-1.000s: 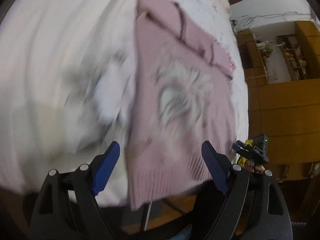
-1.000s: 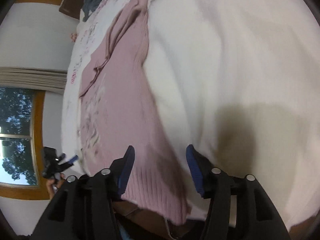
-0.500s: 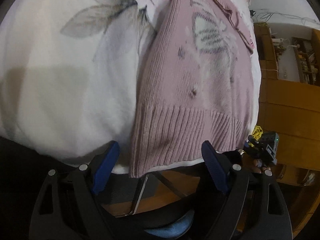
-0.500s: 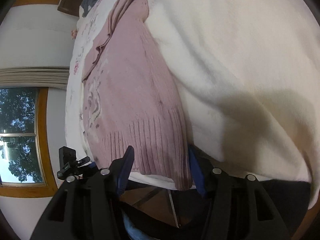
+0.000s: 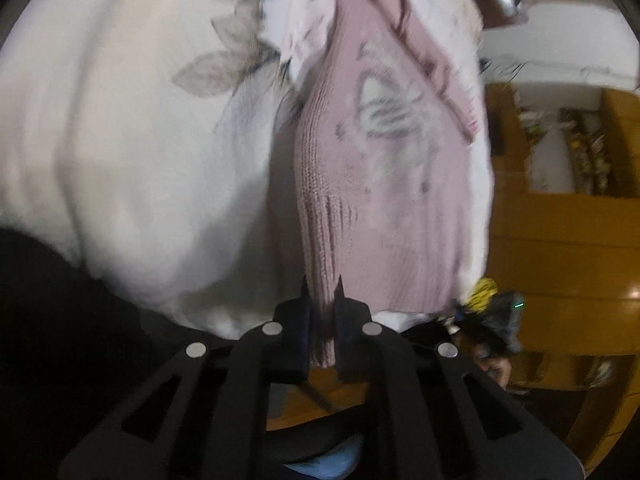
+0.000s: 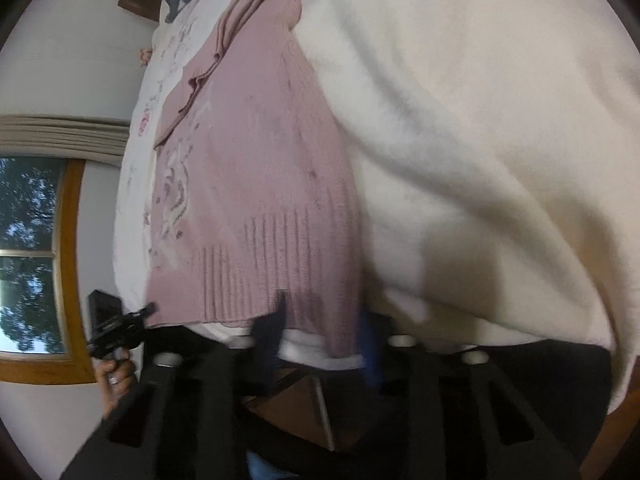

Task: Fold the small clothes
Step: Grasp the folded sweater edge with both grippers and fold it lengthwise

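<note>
Left wrist view: left claw (image 5: 322, 300) was pinched tight on the near hem corner of the pink sweater (image 5: 384, 184), which lay on the white bed (image 5: 132, 152).

Right wrist view: right claw (image 6: 320, 332) was narrow, w/ the sweater's other hem corner btwn its jaws; can't tell if it gripped. Sweater looked soft & floppy, so hem corners are good holds. It ran long from near hem to far collar.

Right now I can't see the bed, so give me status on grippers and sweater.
Left gripper shut on pink sweater hem corner. Right gripper open, straddling the other corner. Nothing in the way.
</note>
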Demonstrator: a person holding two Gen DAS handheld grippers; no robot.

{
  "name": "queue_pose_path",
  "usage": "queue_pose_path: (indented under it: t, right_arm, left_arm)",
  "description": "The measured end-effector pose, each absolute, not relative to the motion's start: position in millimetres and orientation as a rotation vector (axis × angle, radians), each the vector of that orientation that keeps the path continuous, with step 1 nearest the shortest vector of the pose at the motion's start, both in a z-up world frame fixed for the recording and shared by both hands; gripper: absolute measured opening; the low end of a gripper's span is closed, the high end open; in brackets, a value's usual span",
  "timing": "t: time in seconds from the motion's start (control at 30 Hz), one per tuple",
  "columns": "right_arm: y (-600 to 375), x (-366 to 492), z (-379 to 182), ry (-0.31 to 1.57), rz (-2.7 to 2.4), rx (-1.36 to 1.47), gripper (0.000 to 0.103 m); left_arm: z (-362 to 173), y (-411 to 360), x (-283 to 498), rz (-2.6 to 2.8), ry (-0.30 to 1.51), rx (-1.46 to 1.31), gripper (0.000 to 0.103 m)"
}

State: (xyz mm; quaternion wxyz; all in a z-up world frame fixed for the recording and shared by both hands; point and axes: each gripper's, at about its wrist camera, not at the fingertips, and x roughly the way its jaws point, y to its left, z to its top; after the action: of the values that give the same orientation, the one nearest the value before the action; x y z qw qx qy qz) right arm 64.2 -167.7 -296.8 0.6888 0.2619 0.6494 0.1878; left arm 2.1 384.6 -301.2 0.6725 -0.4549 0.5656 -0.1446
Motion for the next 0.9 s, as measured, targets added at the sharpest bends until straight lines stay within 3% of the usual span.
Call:
queue_pose_path:
  t: [0.2, 0.9]
  right_arm:
    - [-178, 52, -269, 1.378, 0.468, 0.616, 0.009]
    - [-187, 65, -237, 1.283, 0.56, 0.838, 0.009]
  left_arm:
    - [-269, 402, -17, -0.352, 1.158, -1.085, 0.006]
    - [-241, 406, -14, -0.397, 1.049, -1.151, 0.005]
